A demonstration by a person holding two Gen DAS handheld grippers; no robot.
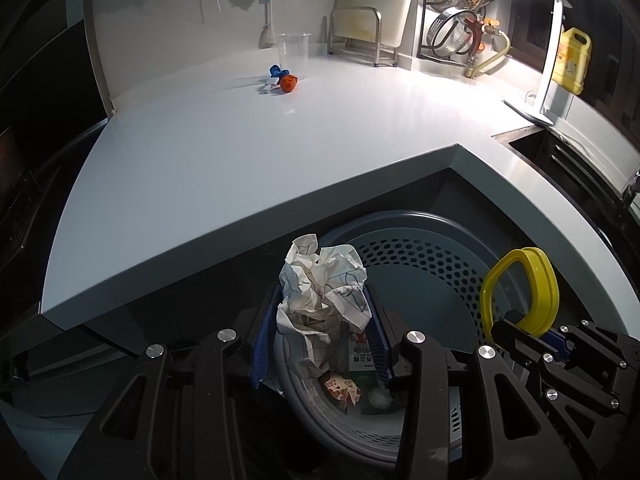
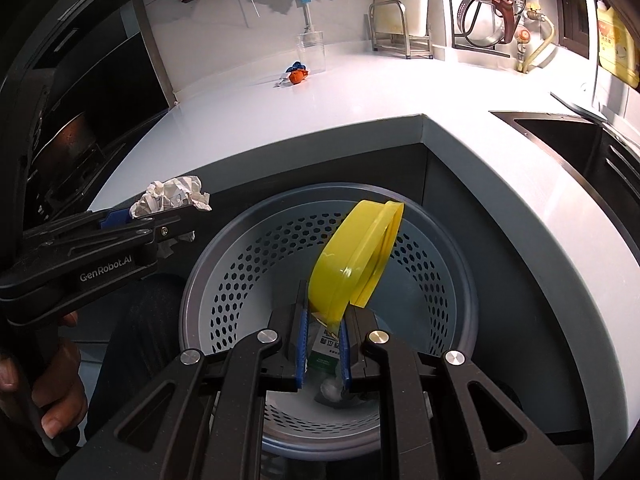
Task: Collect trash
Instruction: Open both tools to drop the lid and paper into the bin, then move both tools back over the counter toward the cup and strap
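With my left gripper [image 1: 322,332] half open around the crumpled paper [image 1: 324,284] at lower centre, over the bin's [image 1: 432,236] left rim, and my right gripper [image 2: 323,334] clamped on the yellow lid [image 2: 352,264], I judge the paper may fall outside.

carton [image 1: 362,354] label half hidden behind crumpled paper [image 1: 324,284], yellow jug [image 2: 618,46] cut off by edge

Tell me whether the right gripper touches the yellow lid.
Touching. In the right wrist view the right gripper has its jaws clamped on the yellow lid's lower edge.
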